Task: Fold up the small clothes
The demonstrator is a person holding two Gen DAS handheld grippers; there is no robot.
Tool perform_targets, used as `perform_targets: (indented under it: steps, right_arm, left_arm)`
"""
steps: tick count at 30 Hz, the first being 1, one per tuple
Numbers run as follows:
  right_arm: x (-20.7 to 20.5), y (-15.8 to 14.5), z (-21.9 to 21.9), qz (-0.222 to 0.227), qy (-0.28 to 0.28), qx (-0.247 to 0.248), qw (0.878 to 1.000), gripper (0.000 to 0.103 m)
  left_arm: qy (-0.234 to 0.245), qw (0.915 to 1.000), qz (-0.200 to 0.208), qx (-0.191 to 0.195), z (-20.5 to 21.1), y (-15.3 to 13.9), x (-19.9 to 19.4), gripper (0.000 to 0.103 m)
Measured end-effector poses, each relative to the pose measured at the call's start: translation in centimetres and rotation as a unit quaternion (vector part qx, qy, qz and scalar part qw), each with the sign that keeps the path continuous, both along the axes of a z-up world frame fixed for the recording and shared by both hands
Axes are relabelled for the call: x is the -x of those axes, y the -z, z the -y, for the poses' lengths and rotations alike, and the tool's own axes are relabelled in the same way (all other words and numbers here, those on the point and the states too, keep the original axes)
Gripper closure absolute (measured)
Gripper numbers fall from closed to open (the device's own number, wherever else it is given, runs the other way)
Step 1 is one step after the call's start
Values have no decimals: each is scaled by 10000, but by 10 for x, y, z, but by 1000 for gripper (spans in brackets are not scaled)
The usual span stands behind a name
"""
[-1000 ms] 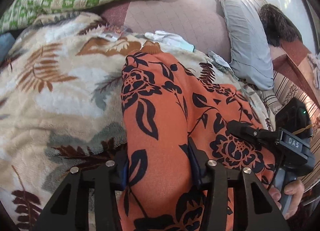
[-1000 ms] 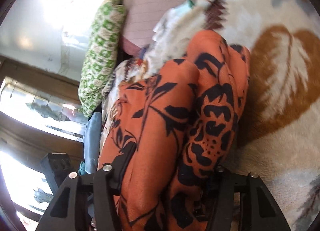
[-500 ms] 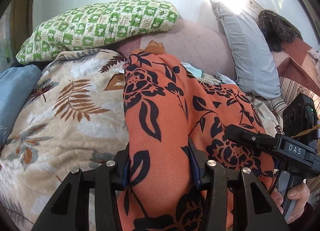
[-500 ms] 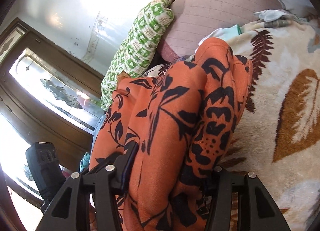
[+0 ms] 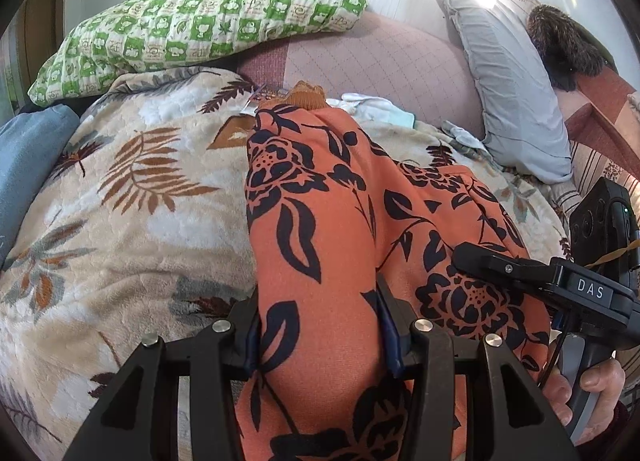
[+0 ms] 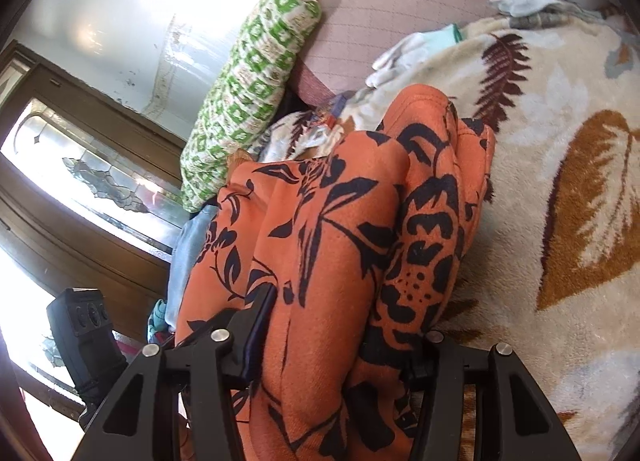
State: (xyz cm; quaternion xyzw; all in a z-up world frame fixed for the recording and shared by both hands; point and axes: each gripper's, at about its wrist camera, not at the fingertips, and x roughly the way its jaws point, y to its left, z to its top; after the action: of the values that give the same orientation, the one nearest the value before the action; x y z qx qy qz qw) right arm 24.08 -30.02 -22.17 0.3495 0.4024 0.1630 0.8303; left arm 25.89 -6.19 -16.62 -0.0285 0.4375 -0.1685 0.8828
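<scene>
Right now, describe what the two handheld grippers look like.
The left gripper is matte black with angular open-frame fingers, silver screws and blue pads. The right gripper has the same black build, a label reading "DAS", a thin black cable and a grey handle. A dark maroon cuff shows at its hand.

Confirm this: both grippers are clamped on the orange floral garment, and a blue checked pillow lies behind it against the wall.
One error: the pillow is green checked, not blue, as the left wrist view shows. Both the left gripper and right gripper do clamp the orange floral garment.
</scene>
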Motion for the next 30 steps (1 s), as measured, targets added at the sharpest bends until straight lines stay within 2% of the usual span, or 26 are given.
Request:
perform_targets:
  steps: [11, 14, 18, 21, 22, 24, 27, 30]
  right_arm:
    - [-5, 22, 7, -404, 176, 123, 9990, 49]
    - [-9, 26, 6, -541, 217, 322, 9978, 47]
    - [-11, 26, 2, -573, 268, 696, 9956, 34]
    - [-12, 30, 8, -699, 277, 494, 9959, 31]
    - [-12, 30, 9, -729, 275, 460, 9959, 31]
    - [-11, 26, 11, -761, 291, 469, 9956, 31]
    - [-7, 9, 17, -651, 358, 614, 9953, 31]
    - [4, -23, 28, -92, 773, 1138, 9905, 31]
  left_arm:
    - [-44, 9997, -213, -137, 1, 17, -7, 53]
    - [-88, 9994, -282, -199, 1, 24, -10, 48]
    - [-154, 9986, -382, -329, 0, 28, -13, 37]
    - [-249, 9979, -477, -349, -4, 31, -16, 24]
    - [-252, 9978, -529, -306, -6, 32, -18, 23]
    - [-245, 9977, -566, -274, -9, 34, -20, 22]
    - [-186, 9975, -432, -531, -7, 36, -18, 20]
    - [-254, 9973, -516, -446, -10, 31, -15, 20]
